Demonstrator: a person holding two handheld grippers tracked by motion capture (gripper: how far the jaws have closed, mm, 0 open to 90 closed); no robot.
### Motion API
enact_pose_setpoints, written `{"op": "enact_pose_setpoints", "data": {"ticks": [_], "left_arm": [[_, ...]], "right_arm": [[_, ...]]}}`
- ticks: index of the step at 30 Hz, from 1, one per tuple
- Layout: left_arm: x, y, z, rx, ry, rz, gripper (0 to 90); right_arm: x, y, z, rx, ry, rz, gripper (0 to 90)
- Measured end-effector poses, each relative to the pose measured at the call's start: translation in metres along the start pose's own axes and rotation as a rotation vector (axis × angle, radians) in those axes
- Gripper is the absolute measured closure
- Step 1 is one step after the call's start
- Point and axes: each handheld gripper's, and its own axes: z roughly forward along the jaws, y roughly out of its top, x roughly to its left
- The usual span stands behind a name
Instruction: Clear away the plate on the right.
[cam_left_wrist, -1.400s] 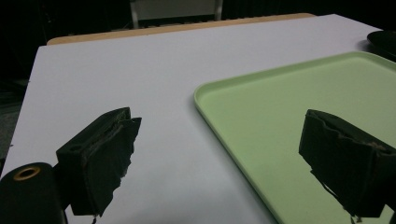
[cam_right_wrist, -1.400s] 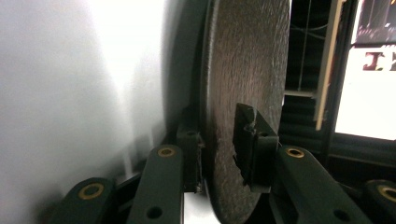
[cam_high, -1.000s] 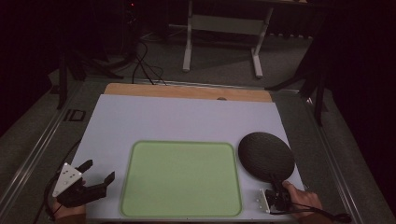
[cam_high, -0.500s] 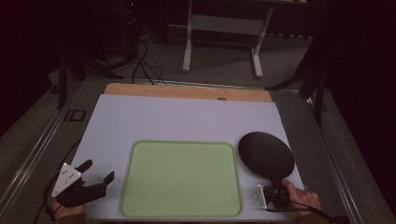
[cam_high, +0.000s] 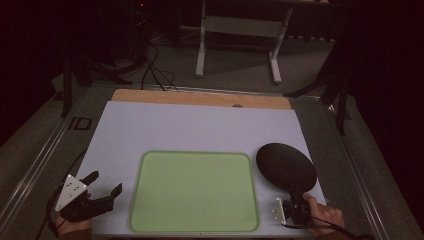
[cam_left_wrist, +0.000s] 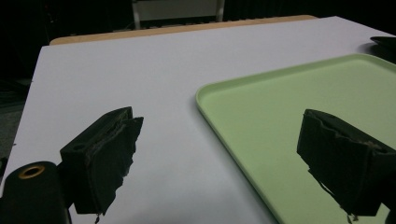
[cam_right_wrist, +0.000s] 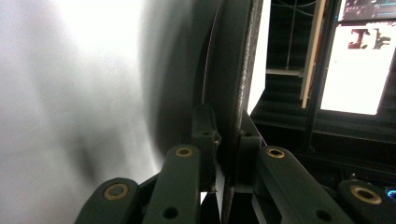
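A black round plate (cam_high: 286, 166) sits at the right of the white table (cam_high: 190, 127). My right gripper (cam_high: 295, 200) is shut on its near rim. In the right gripper view the thin plate edge (cam_right_wrist: 238, 56) runs up from between the closed jaws of the right gripper (cam_right_wrist: 226, 135). A light green tray (cam_high: 195, 192) lies flat at the table's front centre, with nothing in it. My left gripper (cam_high: 105, 183) hovers open at the tray's left, nothing between its jaws. In the left gripper view, the left gripper (cam_left_wrist: 217, 121) straddles the tray's left rim (cam_left_wrist: 205, 102).
A wooden strip (cam_high: 200, 98) borders the table's far edge. Behind it, on the dark floor, stand a white metal frame (cam_high: 237, 30) and cables (cam_high: 155, 70). A lit screen (cam_right_wrist: 357, 65) glows beyond the plate in the right gripper view.
The right hand has turned slightly at the plate's rim, its grey plate shifting left. The plate, the tray and the left gripper have stayed put.
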Motion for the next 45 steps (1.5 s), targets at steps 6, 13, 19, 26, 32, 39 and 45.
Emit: {"op": "enact_pose_setpoints", "data": {"ticks": [6,13,19,26,32,39,45], "left_arm": [[0.0,0.0,0.0,-0.001,0.0,0.001,11.9],[0.0,0.0,0.0,-0.002,0.0,-0.005,11.9],[0.0,0.0,0.0,-0.003,0.001,-0.004,11.9],[0.0,0.0,0.0,-0.002,0.002,-0.002,11.9],[0.0,0.0,0.0,-0.003,0.001,-0.002,11.9],[0.0,0.0,0.0,-0.006,0.0,-0.004,11.9],[0.001,0.0,-0.001,-0.009,0.0,-0.007,11.9]], "right_arm": [[-0.003,0.001,-0.005,0.0,-0.021,-0.006,83.2],[-0.006,0.005,-0.01,-0.008,-0.034,-0.015,82.7],[-0.01,0.011,-0.013,-0.019,-0.04,-0.017,82.5],[-0.016,0.019,-0.018,-0.041,-0.056,-0.02,82.0],[-0.02,0.031,-0.025,-0.08,-0.079,-0.025,81.9],[-0.025,0.047,-0.028,-0.121,-0.094,-0.049,81.4],[-0.028,0.062,-0.027,-0.157,-0.099,-0.061,80.8]]}}
